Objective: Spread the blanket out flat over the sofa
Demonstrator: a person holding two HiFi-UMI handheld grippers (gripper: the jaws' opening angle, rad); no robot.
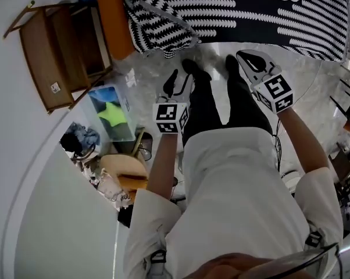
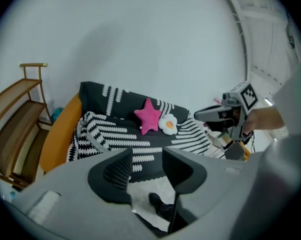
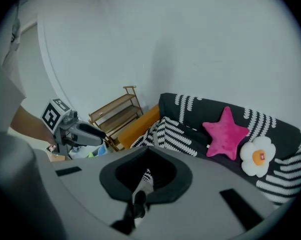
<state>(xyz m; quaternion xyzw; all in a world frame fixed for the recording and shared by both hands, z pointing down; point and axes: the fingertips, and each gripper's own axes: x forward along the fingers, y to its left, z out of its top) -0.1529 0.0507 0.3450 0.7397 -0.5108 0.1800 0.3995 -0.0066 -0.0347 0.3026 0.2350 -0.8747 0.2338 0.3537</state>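
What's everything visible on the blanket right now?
The blanket is soft-looking black fabric with rows of white dashes. It covers the seat and backrest of the orange sofa, lying mostly flat but bunched in folds at the end by the exposed arm. A pink star cushion and a fried-egg cushion rest on it.

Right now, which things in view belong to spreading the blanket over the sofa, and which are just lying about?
Job in hand:
blanket, draped on the sofa; left gripper, open, empty; right gripper, shut, empty.

Lying about:
pink star cushion and white flower cushion on the blanket; wooden rack; blue-green box; round wooden stool.
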